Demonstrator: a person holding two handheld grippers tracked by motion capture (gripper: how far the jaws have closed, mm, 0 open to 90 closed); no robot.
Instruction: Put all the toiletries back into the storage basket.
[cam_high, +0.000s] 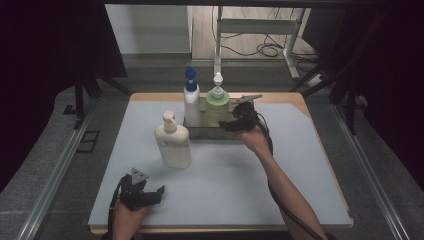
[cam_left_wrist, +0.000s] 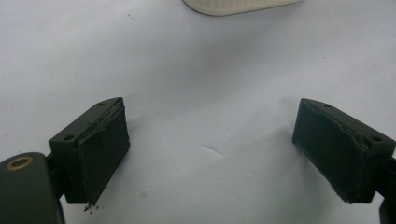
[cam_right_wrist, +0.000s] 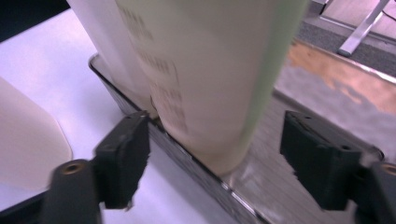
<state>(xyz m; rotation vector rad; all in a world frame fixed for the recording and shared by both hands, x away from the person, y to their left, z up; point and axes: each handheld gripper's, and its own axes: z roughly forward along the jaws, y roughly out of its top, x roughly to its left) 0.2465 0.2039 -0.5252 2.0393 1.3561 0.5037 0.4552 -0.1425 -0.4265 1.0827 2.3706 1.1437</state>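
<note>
A pale green pump bottle (cam_high: 217, 107) (cam_right_wrist: 210, 84) stands in a shallow metal tray (cam_high: 210, 133) (cam_right_wrist: 187, 161) at the back of the mat, beside a white bottle with a blue cap (cam_high: 191, 102) (cam_right_wrist: 107, 46). My right gripper (cam_high: 226, 122) (cam_right_wrist: 215, 158) is at the tray's near right corner. Its jaws stand open on either side of the green bottle's base, with a gap showing at the right pad. A cream pump bottle (cam_high: 173, 142) (cam_left_wrist: 238, 5) stands on the mat in front of the tray. My left gripper (cam_high: 150, 192) (cam_left_wrist: 212, 154) rests low near the front left, open with nothing between its jaws.
A pale blue mat (cam_high: 235, 175) covers the wooden table, whose edge (cam_high: 295, 96) shows behind the tray. Dark curtains flank both sides, and a metal stand with cables (cam_high: 270, 47) is on the floor beyond the table.
</note>
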